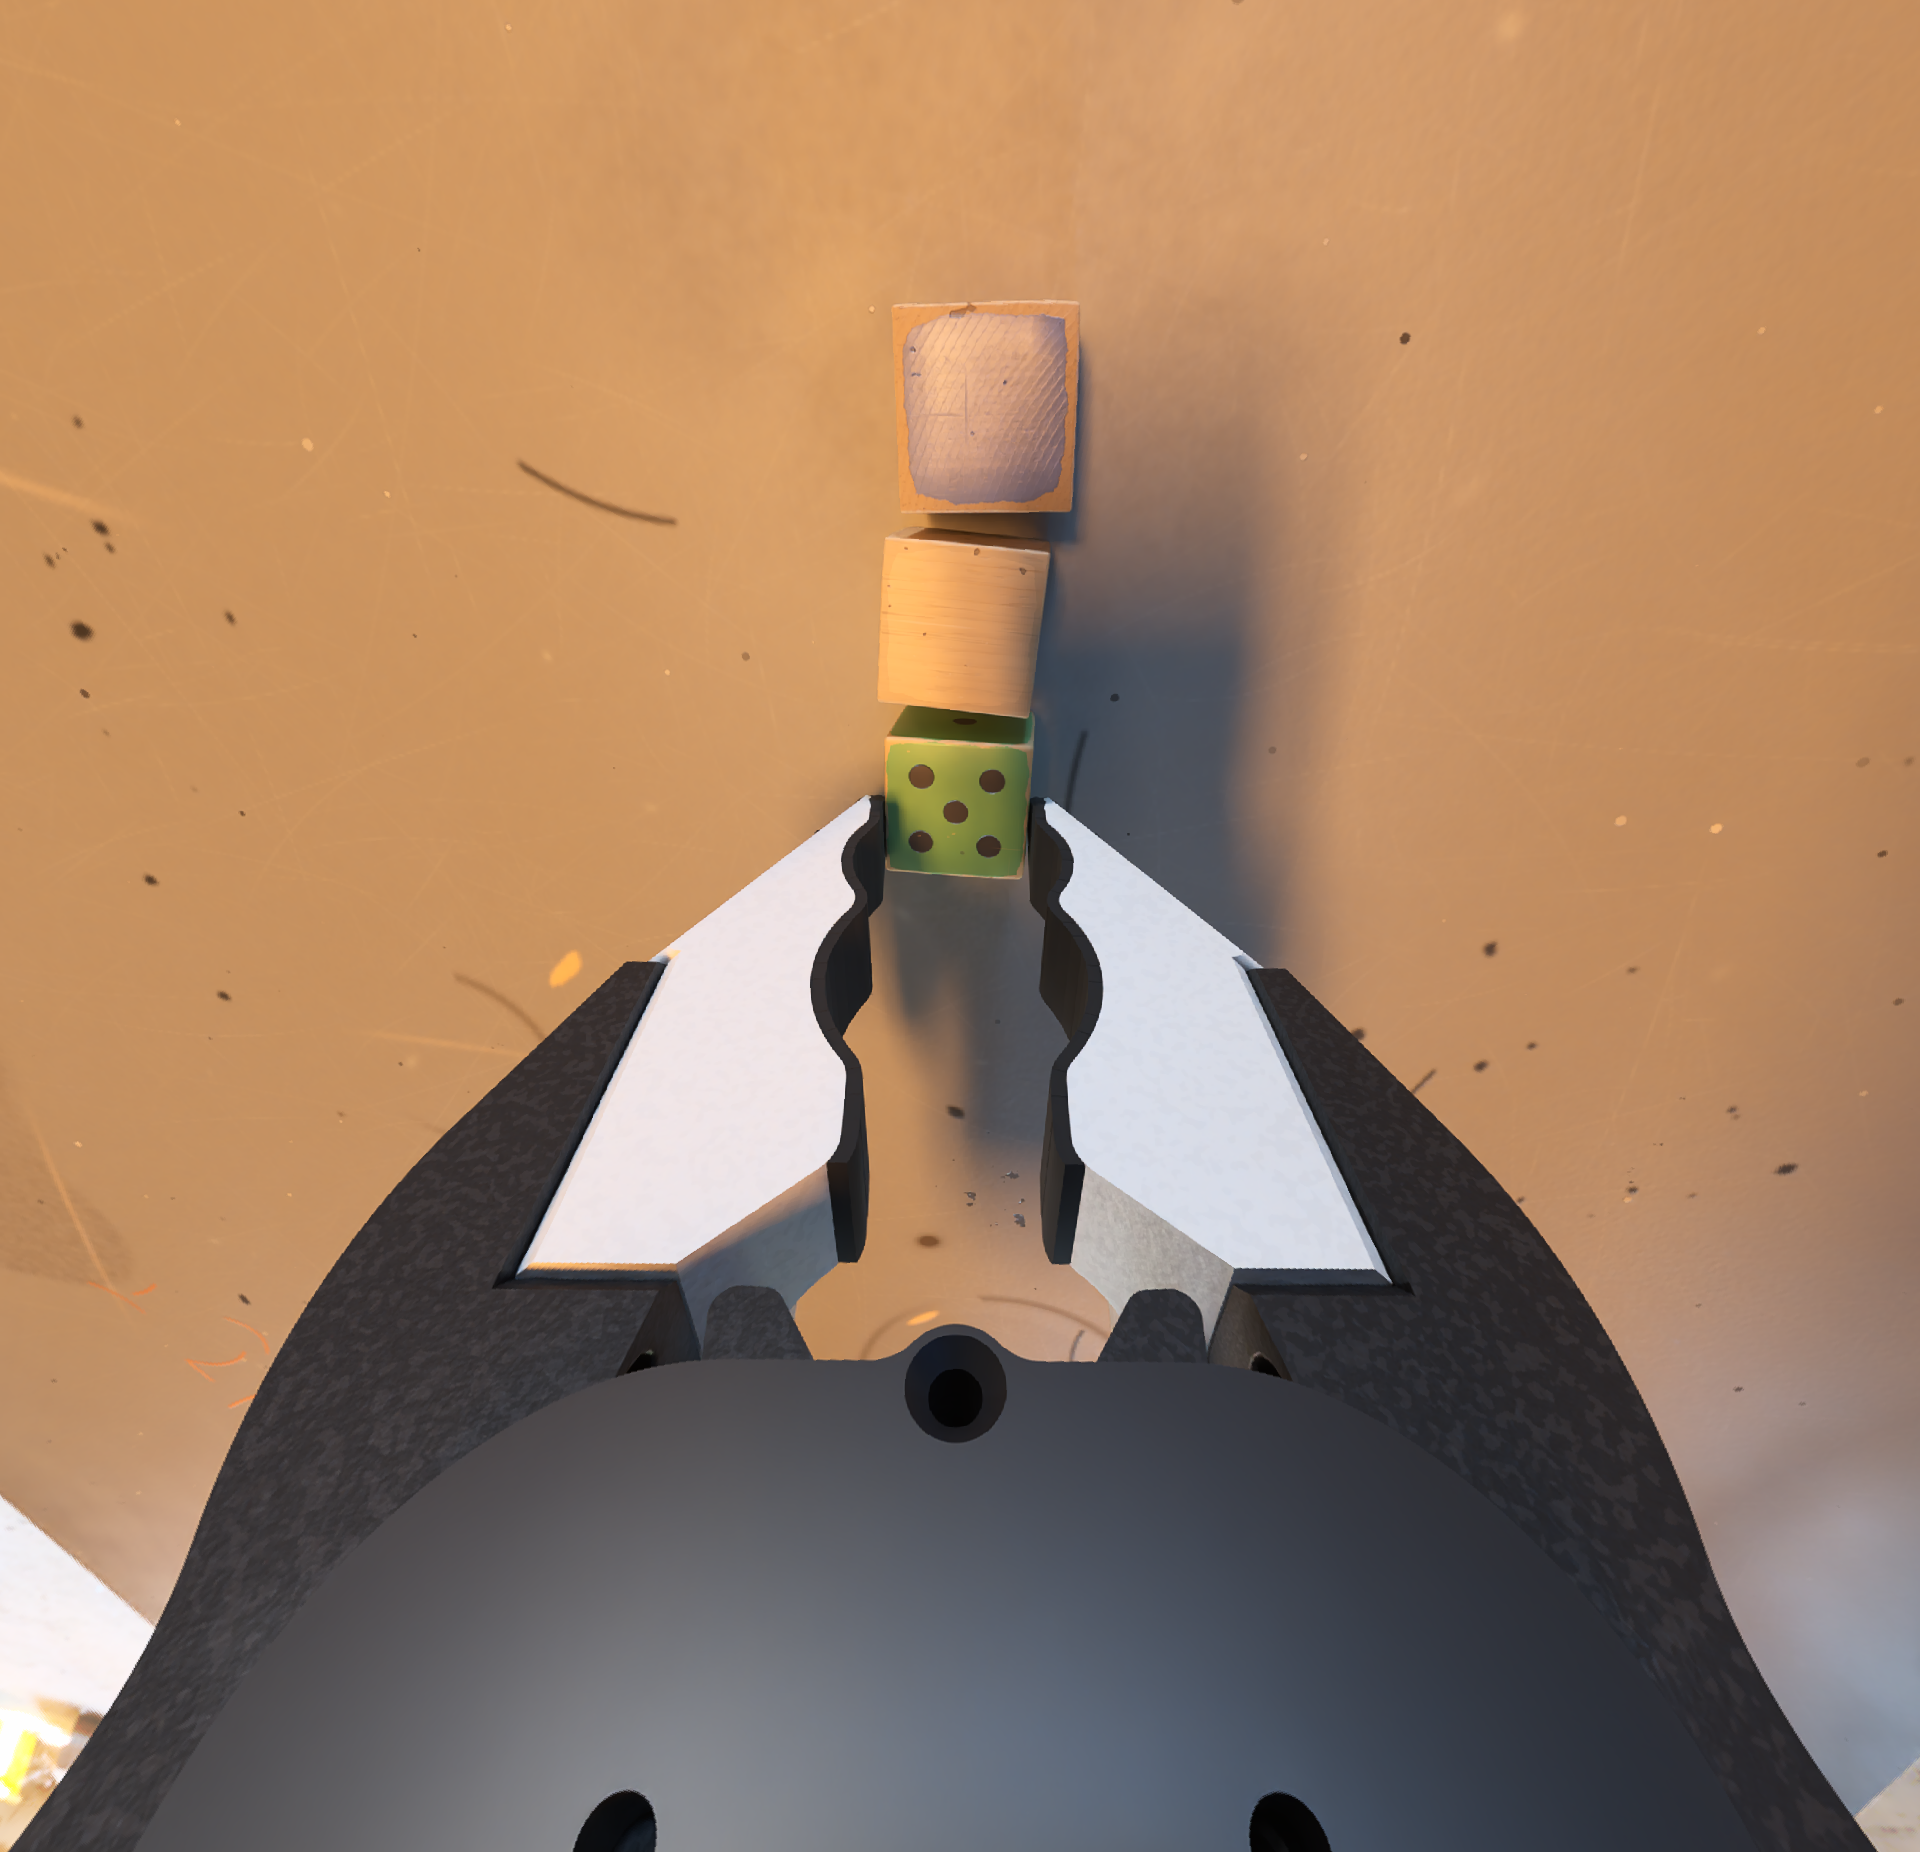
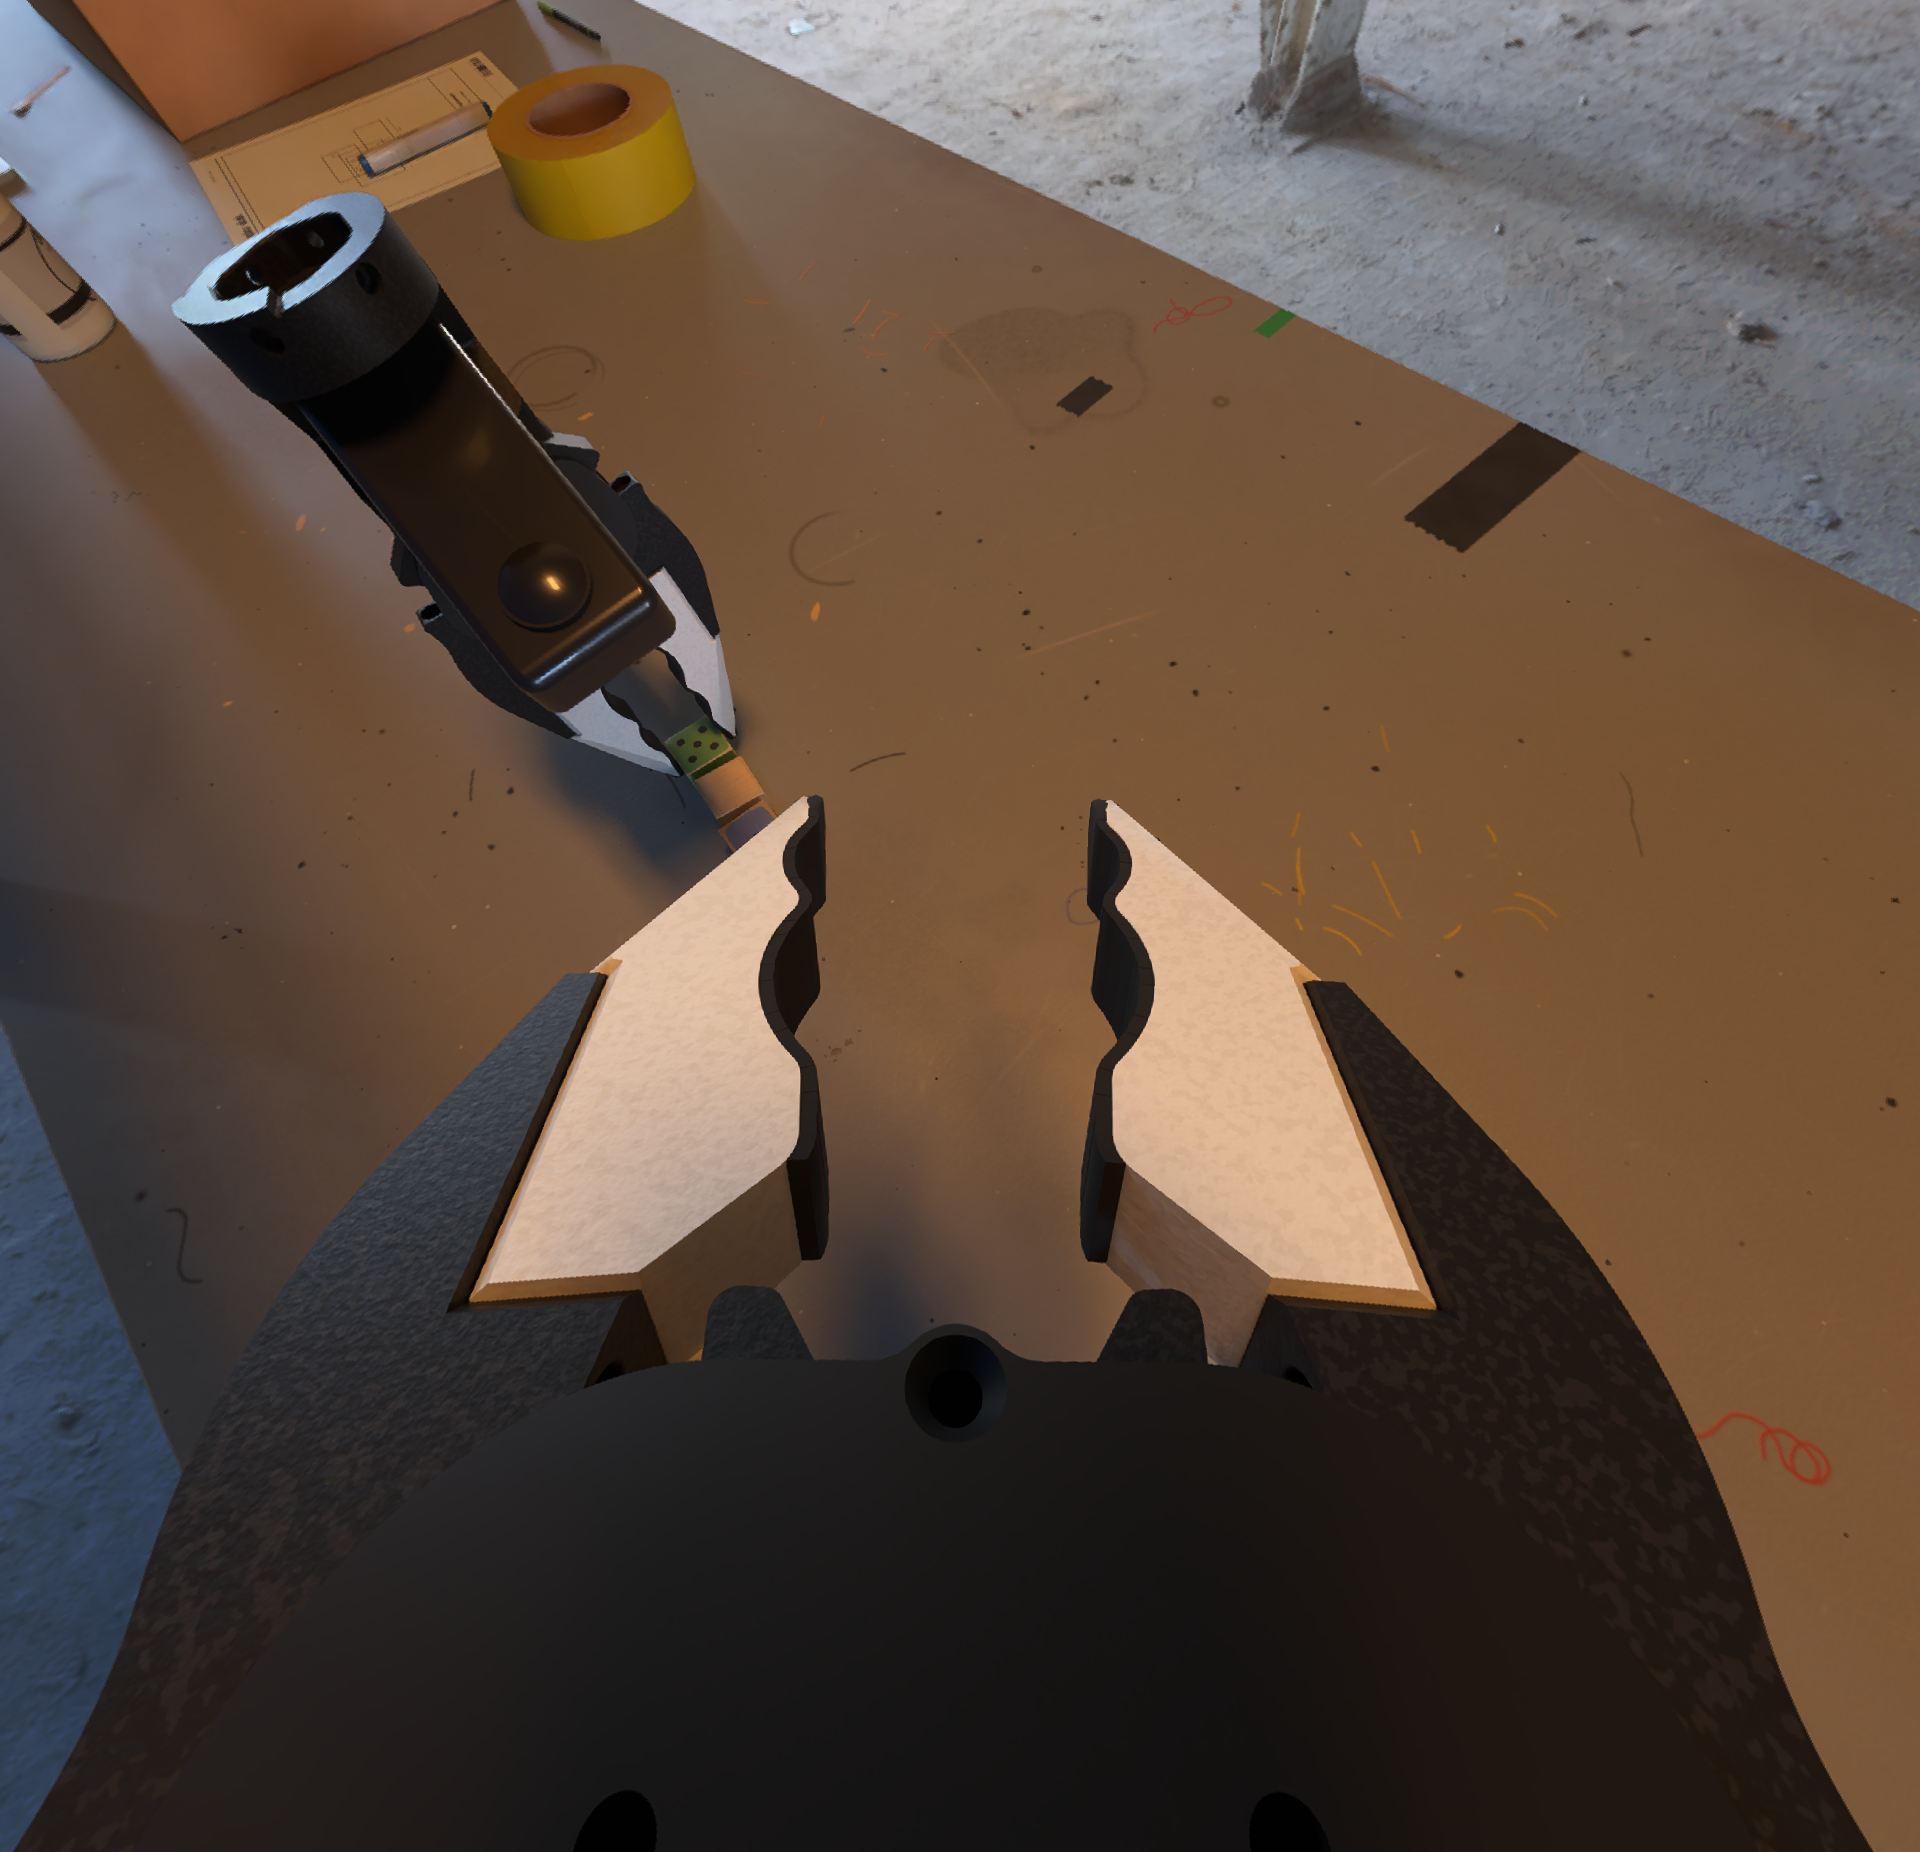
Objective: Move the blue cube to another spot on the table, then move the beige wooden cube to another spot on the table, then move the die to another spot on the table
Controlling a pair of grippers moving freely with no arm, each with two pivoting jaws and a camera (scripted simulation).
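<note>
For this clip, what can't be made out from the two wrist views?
- Blue cube, right wrist view: mostly hidden behind the right claw's finger.
- Die, left wrist view: whether it rests on the table or is lifted in the left claw cannot be told.
- White container, right wrist view: cut off by the left edge.

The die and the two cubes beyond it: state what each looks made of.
Die: green, dark pips, smooth semi-gloss; likely painted wood or plastic.
Beige wooden cube: bare pale wood, fine grain lines, matte.
Blue cube: wood with worn blue-grey paint, bare tan at its edges.
</note>
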